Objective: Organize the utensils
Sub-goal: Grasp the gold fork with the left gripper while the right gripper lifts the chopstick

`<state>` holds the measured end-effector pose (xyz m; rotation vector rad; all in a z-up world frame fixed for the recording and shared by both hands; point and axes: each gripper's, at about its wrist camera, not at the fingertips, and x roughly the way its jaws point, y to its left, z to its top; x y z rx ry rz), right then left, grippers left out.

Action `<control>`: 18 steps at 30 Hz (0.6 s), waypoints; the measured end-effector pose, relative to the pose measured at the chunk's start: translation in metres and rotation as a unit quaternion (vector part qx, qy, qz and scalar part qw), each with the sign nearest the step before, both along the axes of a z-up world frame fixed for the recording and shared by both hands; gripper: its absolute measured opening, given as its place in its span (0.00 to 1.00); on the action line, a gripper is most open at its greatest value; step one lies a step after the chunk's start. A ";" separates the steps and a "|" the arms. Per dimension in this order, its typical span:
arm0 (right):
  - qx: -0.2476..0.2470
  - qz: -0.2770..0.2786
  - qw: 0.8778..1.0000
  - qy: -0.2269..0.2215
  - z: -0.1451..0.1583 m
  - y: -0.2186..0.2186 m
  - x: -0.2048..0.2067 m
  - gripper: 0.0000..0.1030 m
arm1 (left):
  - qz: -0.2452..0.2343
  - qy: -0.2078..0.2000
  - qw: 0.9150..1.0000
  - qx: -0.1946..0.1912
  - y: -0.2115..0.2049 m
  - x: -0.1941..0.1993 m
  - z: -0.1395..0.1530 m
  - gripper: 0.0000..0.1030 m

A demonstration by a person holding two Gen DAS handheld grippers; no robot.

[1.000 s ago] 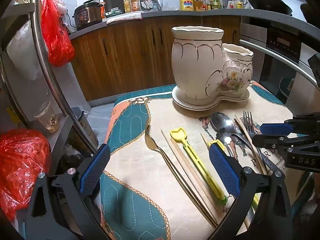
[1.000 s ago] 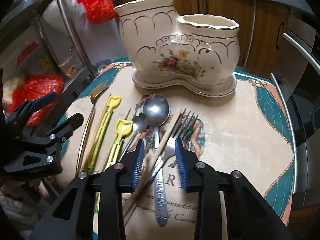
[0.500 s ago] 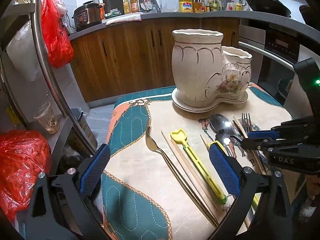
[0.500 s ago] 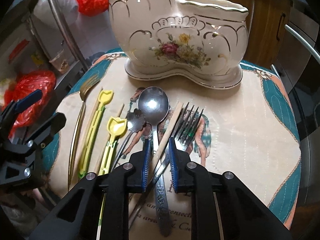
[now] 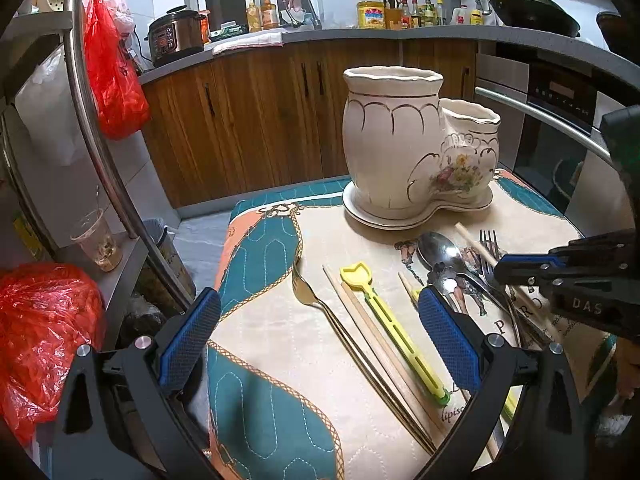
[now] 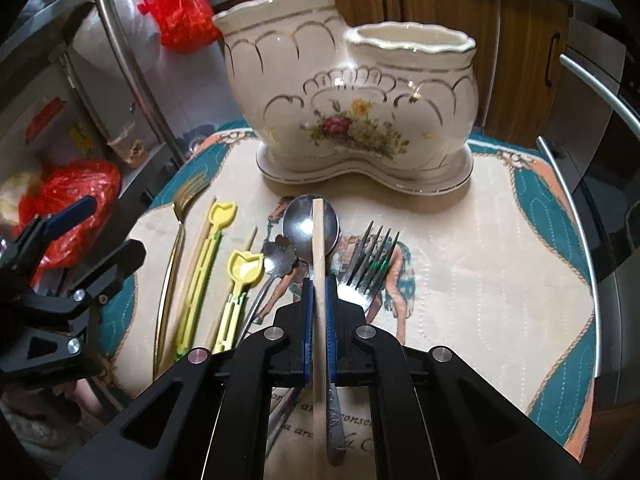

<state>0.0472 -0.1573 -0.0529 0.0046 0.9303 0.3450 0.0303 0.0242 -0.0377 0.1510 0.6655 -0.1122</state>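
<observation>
Right wrist view: my right tongs (image 6: 317,320) have just closed on a wooden chopstick (image 6: 318,248) lying over the spoon (image 6: 310,222) mid-bench. Lift it straight, then tip it into the ceramic holder (image 6: 352,92) at the far edge. Left tongs (image 5: 316,344) gape wide, empty.

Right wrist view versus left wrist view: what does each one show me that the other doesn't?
Only the right wrist view shows the right tool shut on a wooden chopstick, with its tip over the big spoon, and the holder's flower side face on.

Only the left wrist view shows the left tool open and empty, plus the kitchen counter with the rice cooker.

Both show the ceramic holder, yellow utensils, gold fork and steel forks on the cloth.
</observation>
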 end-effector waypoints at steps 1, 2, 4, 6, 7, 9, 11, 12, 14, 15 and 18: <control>-0.002 -0.001 1.000 -0.005 0.002 0.000 -0.001 0.07 | 0.000 0.000 1.000 0.000 0.000 0.000 0.000 0.95; -0.002 -0.001 1.000 -0.008 0.004 -0.001 -0.002 0.07 | 0.001 0.001 1.000 -0.001 0.000 0.000 0.000 0.95; -0.005 -0.003 1.000 -0.018 0.008 -0.004 -0.003 0.07 | 0.000 0.002 1.000 -0.002 -0.001 -0.001 0.001 0.95; -0.006 -0.004 1.000 -0.024 0.011 -0.005 -0.004 0.07 | -0.002 0.003 1.000 -0.003 -0.001 -0.002 0.003 0.95; -0.007 -0.005 1.000 -0.027 0.012 -0.006 -0.005 0.07 | -0.002 0.003 1.000 -0.003 -0.001 -0.003 0.003 0.95; -0.010 -0.006 0.999 -0.035 0.015 -0.009 -0.007 0.07 | -0.002 0.004 1.000 -0.003 -0.002 -0.003 0.003 0.95; -0.010 -0.007 0.999 -0.042 0.017 -0.011 -0.008 0.07 | -0.002 0.005 1.000 -0.005 -0.002 -0.003 0.004 0.95; -0.010 -0.007 0.999 -0.044 0.018 -0.013 -0.009 0.07 | -0.001 0.007 1.000 -0.006 -0.002 -0.003 0.004 0.95; -0.011 -0.008 0.999 -0.047 0.019 -0.015 -0.010 0.07 | 0.004 0.013 1.000 -0.016 0.001 -0.003 0.004 0.95; -0.011 -0.009 0.999 -0.048 0.018 -0.017 -0.011 0.07 | 0.005 0.020 1.000 -0.020 0.002 -0.002 0.003 0.95; -0.008 -0.011 0.999 -0.045 0.016 -0.022 -0.012 0.07 | 0.002 0.047 0.998 -0.033 0.005 0.003 -0.003 0.94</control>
